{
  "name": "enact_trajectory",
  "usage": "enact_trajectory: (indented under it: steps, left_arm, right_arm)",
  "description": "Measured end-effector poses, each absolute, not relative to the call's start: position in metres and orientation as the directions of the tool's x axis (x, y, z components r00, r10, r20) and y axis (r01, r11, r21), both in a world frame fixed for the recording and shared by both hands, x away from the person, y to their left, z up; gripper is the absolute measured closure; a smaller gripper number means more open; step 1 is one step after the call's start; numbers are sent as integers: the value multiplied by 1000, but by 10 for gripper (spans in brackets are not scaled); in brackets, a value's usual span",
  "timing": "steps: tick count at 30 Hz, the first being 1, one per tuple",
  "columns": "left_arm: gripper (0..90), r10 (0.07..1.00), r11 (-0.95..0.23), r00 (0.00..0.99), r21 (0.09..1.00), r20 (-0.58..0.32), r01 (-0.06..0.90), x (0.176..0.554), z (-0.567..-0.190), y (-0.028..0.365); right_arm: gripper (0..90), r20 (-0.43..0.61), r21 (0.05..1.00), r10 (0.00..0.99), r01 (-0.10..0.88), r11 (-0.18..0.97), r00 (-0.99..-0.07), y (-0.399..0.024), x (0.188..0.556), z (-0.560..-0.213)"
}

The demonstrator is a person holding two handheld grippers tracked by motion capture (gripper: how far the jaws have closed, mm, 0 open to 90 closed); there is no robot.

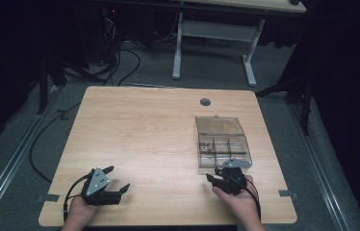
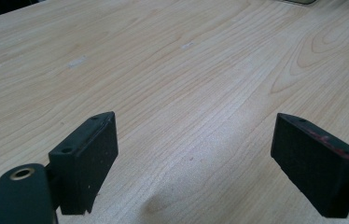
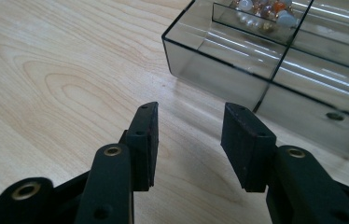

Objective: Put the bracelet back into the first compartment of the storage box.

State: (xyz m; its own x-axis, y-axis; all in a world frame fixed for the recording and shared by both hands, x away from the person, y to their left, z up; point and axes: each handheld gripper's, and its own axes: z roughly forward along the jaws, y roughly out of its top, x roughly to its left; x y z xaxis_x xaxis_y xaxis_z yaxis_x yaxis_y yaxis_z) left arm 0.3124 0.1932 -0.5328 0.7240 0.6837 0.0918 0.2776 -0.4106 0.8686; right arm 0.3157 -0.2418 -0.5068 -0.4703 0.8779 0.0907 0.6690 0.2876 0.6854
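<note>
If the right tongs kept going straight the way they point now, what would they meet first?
Probably the near wall of the clear compartment box, just ahead of the right tongs and slightly to the right of their line. Bare table lies between; exact depth is unclear.

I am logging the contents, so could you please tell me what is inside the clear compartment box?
The clear compartment box holds small mixed beads in one compartment; the nearer compartments look empty. Its far compartments are cut off in the right gripper view.

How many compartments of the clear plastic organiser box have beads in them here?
1. The small beads sit in one compartment of the clear plastic organiser box, at its far left in the high view. The other visible compartments look empty, though the right gripper partly hides the near row.
</note>
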Motion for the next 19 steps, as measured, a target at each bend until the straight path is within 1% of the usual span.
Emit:
enact_trajectory:
  steps: [10,13,19]
  left_arm:
    - [154,691,-390,719,879,82,275,312,-533,195]
    - [154,695,-387,714,881,83,274,312,-533,196]
    - [154,704,-391,705,877,88,281,313,-533,194]
  right_arm:
    - [571,88,786,890,580,213,-447,-240,302,-529]
    - [574,94,807,887,556,198,-452,-242,300,-528]
    - [564,123,804,876,565,188,-467,-244,301,-529]
